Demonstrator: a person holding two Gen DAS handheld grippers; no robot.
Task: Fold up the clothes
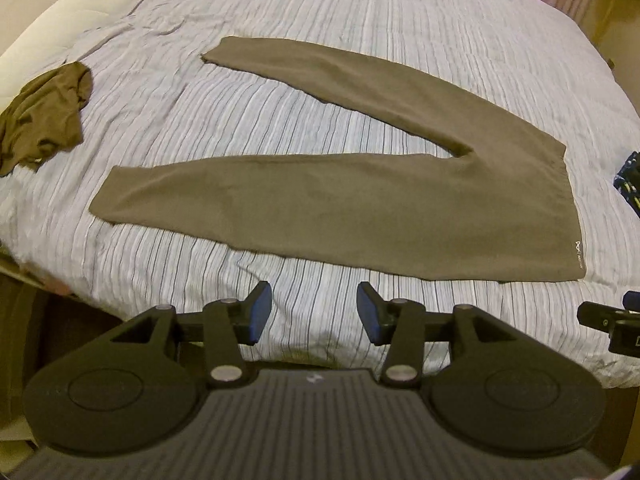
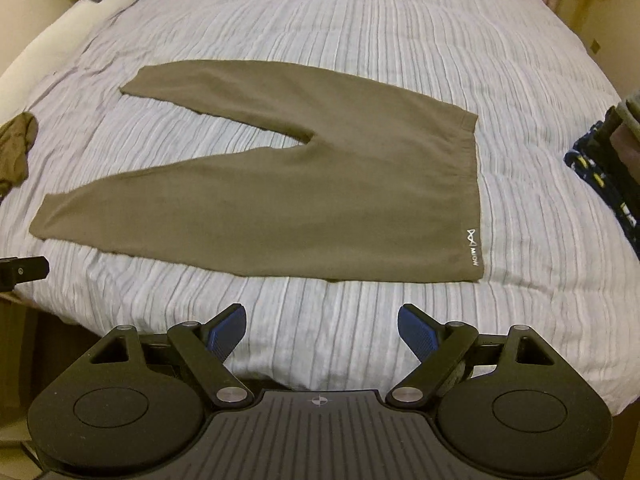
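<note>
The olive-brown trousers (image 1: 320, 200) lay spread flat on the striped duvet (image 1: 320, 8), just beyond both grippers, with bare duvet between the near leg and the fingertips. Their long axis ran crosswise to both tools: the waistband (image 2: 472, 184) sat to the right, and the two legs fanned out to the left in an open V. The left gripper (image 1: 315, 314) hung over the near edge of the bed, jaws apart and holding nothing; it looked nearer the leg hems. The right gripper (image 2: 320, 332) stood wider open, likewise empty, and looked nearer the waistband corner with the small white logo (image 2: 474, 248). A first fold would probably mean bringing one leg over the other.

A crumpled brown garment (image 1: 44, 116) lay well apart at the left. A dark patterned item (image 2: 600, 176) at the right was cut off by the frame, so its kind could not be told. The far leg's underside and the bed's front edge were hidden
</note>
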